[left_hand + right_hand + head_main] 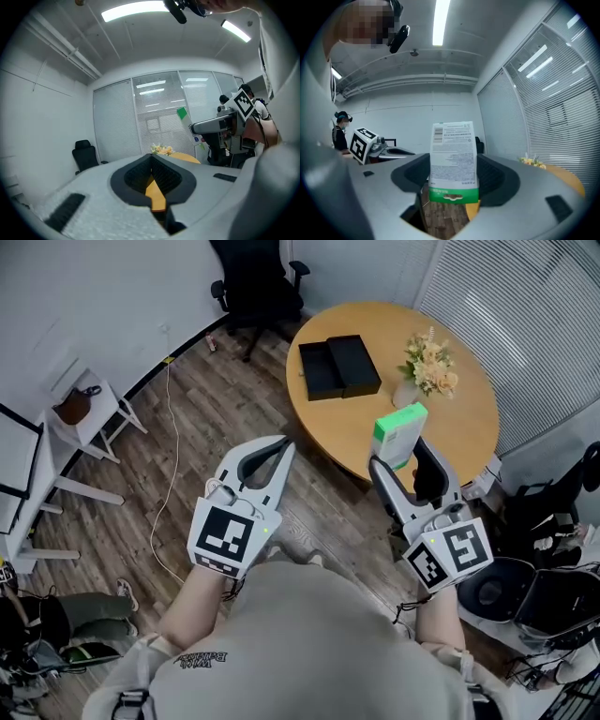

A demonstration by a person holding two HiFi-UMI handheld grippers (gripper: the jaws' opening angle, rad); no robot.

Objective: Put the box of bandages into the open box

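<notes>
My right gripper (401, 457) is shut on the box of bandages (400, 434), a white box with a green end, held upright over the near edge of the round wooden table (347, 432). In the right gripper view the box (453, 159) stands between the jaws with its printed back towards the camera. The open black box (323, 371) lies at the table's far left, its lid (356, 362) beside it. My left gripper (279, 446) is shut with nothing in it, held over the wooden floor left of the table; its jaws meet at the tips (151, 157).
A vase of flowers (429, 367) stands on the table to the right of the black box. A black office chair (253, 282) is behind the table. A white side table (84, 413) and a cable (169, 474) are at the left, dark bins (525, 592) at the right.
</notes>
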